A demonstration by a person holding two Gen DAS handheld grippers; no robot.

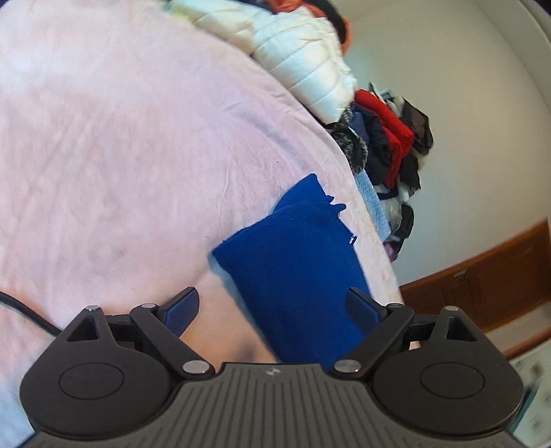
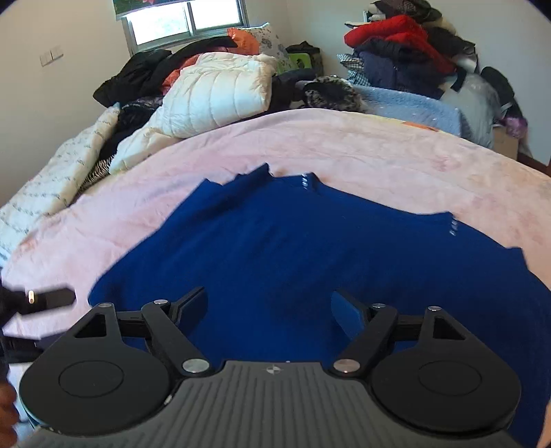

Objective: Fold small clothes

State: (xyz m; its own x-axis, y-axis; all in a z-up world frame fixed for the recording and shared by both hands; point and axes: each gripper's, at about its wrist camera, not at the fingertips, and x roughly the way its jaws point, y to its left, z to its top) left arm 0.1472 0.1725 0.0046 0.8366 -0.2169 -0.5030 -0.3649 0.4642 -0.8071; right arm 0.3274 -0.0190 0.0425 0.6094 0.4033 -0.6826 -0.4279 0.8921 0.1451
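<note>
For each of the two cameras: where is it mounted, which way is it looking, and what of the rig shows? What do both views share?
Left wrist: on the left gripper, tilted down over the pink blanket toward the blue garment; its open fingers show.
Right wrist: on the right gripper, facing the garment, clothes pile and window; open fingers show.
Shared: garment, blanket, white jacket, pile.

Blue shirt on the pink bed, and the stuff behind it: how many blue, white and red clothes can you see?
Right wrist view:
Dark blue: 1, the blue garment spread flat on the pink blanket
White: 1, the white puffy jacket
Red: 1, the red garment on the pile
Total: 3
</note>
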